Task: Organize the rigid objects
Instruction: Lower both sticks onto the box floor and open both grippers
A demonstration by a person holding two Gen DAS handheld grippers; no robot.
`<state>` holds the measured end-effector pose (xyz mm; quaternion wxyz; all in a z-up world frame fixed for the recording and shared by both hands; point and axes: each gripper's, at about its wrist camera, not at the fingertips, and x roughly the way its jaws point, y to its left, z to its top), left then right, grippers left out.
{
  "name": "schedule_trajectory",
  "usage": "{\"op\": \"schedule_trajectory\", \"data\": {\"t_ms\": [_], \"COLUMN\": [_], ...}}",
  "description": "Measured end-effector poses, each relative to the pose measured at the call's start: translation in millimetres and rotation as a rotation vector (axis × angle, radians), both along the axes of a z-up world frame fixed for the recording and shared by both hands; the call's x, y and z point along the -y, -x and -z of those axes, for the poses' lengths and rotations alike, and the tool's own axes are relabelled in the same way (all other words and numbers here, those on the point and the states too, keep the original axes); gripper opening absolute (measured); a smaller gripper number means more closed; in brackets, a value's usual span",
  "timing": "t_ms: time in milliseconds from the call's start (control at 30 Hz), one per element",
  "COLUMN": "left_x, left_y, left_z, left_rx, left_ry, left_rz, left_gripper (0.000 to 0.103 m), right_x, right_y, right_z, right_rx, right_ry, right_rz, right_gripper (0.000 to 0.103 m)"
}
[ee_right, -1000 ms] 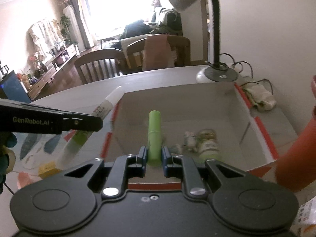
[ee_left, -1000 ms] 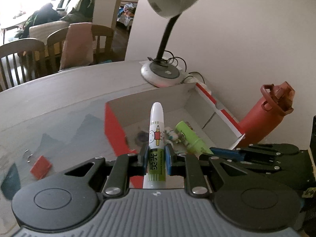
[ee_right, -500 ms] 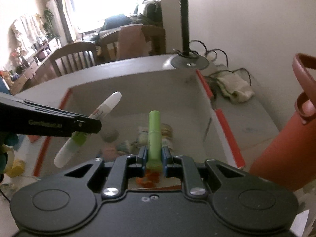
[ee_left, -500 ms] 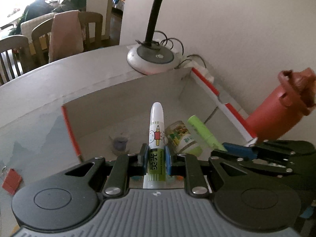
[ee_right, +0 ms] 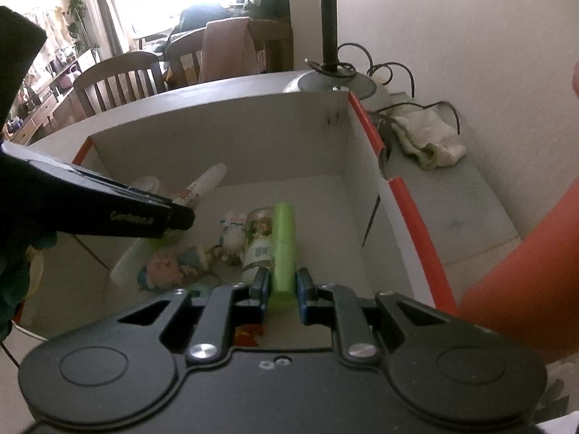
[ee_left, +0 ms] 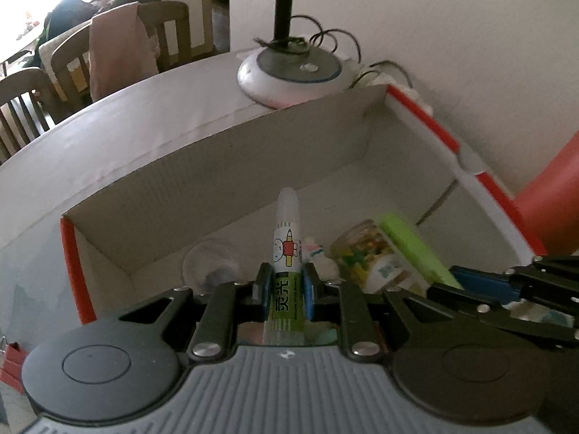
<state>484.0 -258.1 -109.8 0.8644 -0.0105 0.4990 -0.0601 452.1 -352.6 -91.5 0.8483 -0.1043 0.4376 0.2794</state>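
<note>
Glue pen (ee_left: 286, 253) with the white cap sits clamped in your left gripper (ee_left: 286, 291), its jaws closed on its green label, tip pointing into the cardboard box (ee_left: 224, 166) on the surface. Your right gripper (ee_right: 283, 285) has its jaws closed on a lime-green tube (ee_right: 283, 242) over the box's right half, above a small jar (ee_right: 257, 238) and toy figures (ee_right: 231, 231) on its floor.

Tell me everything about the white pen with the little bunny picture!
The white pen is smooth plastic with a rounded cap, a cartoon bunny beside a red pencil figure, and a green band of printed characters lower down. The left tool pinches that green band between its blue pads. The pen tilts forward and down over the open cardboard box, touching nothing else visible.
</note>
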Motion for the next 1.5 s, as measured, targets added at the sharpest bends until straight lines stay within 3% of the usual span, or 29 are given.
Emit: {"op": "schedule_trajectory", "data": {"t_ms": [267,833,1200,1500], "left_x": [1,-3,-9,-15], "left_y": [-9,-9,9,35], "left_z": [16,22,7,-16], "left_rx": [-0.060,-0.139,-0.102,-0.046], "left_ry": [-0.021,-0.013,0.027,0.084], "left_rz": [0.001,-0.015,-0.005,0.016], "left_gripper": [0.017,0.018,0.022,0.023], "right_x": [-5,-7,-4,-5], "right_y": [0,8,21,40], "right_z": [4,-2,-16,-32], "right_rx": [0.002,0.004,0.011,0.014], "right_ry": [0.023,0.043,0.019,-0.013], "right_rz": [-0.018,-0.042,-0.032,-0.044], "right_gripper": [0.015,0.031,0.046,0.048]}}
